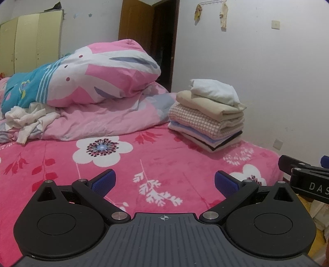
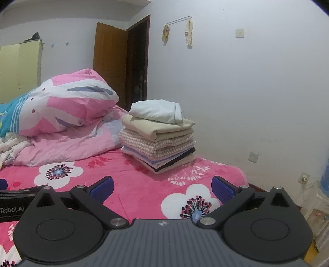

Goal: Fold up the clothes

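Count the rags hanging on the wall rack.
2, both on the wall rack right of the door: yellowish rag at its left end, cream rag at its right end. None seem hidden.

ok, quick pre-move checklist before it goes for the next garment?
1. Left gripper open and holding nothing: ok.
2. Right gripper open and holding nothing: ok.
3. Unfolded white garments in view, heaped beside the quilt at far left: ok from the left wrist view, only partly in frame from the right.
4. Folded stack sitting upright near the bed's corner, white piece on top: ok, though the top pieces sit slightly askew.
5. Bare stretch of pink floral bedspread in front of both grippers for folding: ok.
6. Which single garment to pick from the heap: cannot tell, pieces are tangled.
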Demonstrator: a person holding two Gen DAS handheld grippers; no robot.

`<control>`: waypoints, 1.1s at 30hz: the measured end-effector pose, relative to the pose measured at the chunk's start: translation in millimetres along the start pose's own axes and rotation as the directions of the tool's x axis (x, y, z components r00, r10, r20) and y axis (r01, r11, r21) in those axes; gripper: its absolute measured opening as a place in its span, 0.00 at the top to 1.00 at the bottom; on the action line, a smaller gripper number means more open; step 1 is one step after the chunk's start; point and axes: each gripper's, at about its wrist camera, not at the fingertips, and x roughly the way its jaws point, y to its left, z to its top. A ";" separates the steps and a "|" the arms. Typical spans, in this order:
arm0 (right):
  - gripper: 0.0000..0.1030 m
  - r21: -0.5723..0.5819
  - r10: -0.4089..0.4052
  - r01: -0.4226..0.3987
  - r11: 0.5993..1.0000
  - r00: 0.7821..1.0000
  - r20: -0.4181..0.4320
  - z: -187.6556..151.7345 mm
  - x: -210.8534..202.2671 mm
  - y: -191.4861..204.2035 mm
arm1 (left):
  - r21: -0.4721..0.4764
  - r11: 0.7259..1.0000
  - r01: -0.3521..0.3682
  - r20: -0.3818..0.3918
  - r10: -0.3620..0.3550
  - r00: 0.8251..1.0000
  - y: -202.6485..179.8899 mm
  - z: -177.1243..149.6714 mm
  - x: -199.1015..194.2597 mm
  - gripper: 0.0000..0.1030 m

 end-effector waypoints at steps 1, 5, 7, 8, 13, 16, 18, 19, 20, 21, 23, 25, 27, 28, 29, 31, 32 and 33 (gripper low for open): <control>0.00 0.001 -0.004 0.004 1.000 1.000 0.001 0.3 0.4 -1.5 | 0.002 1.000 0.003 -0.001 -0.003 1.000 -1.5 0.3 0.9 0.00; 0.00 0.008 -0.019 0.019 1.000 1.000 0.001 0.2 1.6 -7.9 | 0.010 1.000 0.015 -0.004 -0.015 1.000 -7.3 1.3 3.6 0.00; 0.00 0.014 -0.023 0.023 1.000 1.000 -0.002 0.2 3.9 -11.0 | 0.016 1.000 0.018 -0.005 -0.018 1.000 -10.0 1.3 4.3 0.00; 0.00 0.017 -0.024 0.024 1.000 1.000 -0.004 0.3 5.1 -12.4 | 0.019 1.000 0.018 -0.004 -0.018 1.000 -11.2 1.5 4.7 0.00; 0.00 0.027 -0.025 0.025 0.999 1.000 -0.005 0.4 7.4 -16.6 | 0.026 1.000 0.015 -0.003 -0.015 1.000 -14.1 2.6 6.2 0.00; 0.00 0.026 -0.025 0.025 0.999 1.000 -0.004 0.3 7.9 -16.6 | 0.027 1.000 0.014 -0.002 -0.014 1.000 -14.9 2.5 6.3 0.00; 0.00 0.024 -0.024 0.024 0.999 1.000 -0.002 0.2 7.8 -16.2 | 0.027 1.000 0.014 -0.001 -0.014 1.000 -15.1 2.8 6.1 0.00; 0.00 0.023 -0.024 0.024 0.999 1.000 -0.002 0.4 7.7 -16.0 | 0.027 1.000 0.013 -0.001 -0.013 1.000 -15.1 2.9 6.0 0.00; 0.00 0.023 -0.024 0.024 0.999 1.000 -0.002 0.8 7.6 -15.6 | 0.027 1.000 0.013 -0.001 -0.013 1.000 -15.2 3.0 5.9 0.00; 0.00 0.022 -0.024 0.024 0.999 1.000 -0.001 1.1 7.4 -15.2 | 0.028 1.000 0.013 0.000 -0.013 1.000 -15.3 3.1 5.8 0.00; 0.00 0.021 -0.023 0.023 1.000 1.000 0.000 1.5 6.3 -14.4 | 0.028 1.000 0.012 0.001 -0.012 1.000 -15.5 3.4 5.5 0.00; 0.00 0.020 -0.023 0.023 1.000 1.000 0.001 2.3 6.1 -13.5 | 0.028 1.000 0.011 0.001 -0.011 1.000 -15.6 3.7 5.3 0.00; 0.00 0.019 -0.022 0.022 1.000 1.000 0.003 2.9 5.3 -12.6 | 0.027 1.000 0.010 0.003 -0.010 1.000 -15.2 3.9 5.2 0.00; 0.00 0.019 -0.022 0.022 1.000 1.000 0.004 3.2 5.0 -12.1 | 0.027 1.000 0.009 0.004 -0.009 1.000 -14.9 3.9 5.1 0.00; 0.00 0.019 -0.021 0.021 1.000 1.000 0.004 3.6 5.1 -11.8 | 0.027 1.000 0.008 0.004 -0.008 1.000 -14.7 4.1 5.1 0.00; 0.00 0.018 -0.020 0.020 1.000 1.000 0.004 4.2 5.3 -11.2 | 0.026 1.000 0.006 0.005 -0.006 1.000 -14.1 4.3 5.2 0.00; 0.00 0.018 -0.020 0.020 1.000 1.000 0.004 4.2 5.0 -10.9 | 0.025 1.000 0.006 0.005 -0.006 1.000 -13.9 4.2 5.1 0.00; 0.00 0.018 -0.020 0.020 1.000 1.000 0.004 4.2 4.7 -10.6 | 0.025 1.000 0.005 0.005 -0.005 1.000 -13.9 4.2 5.0 0.00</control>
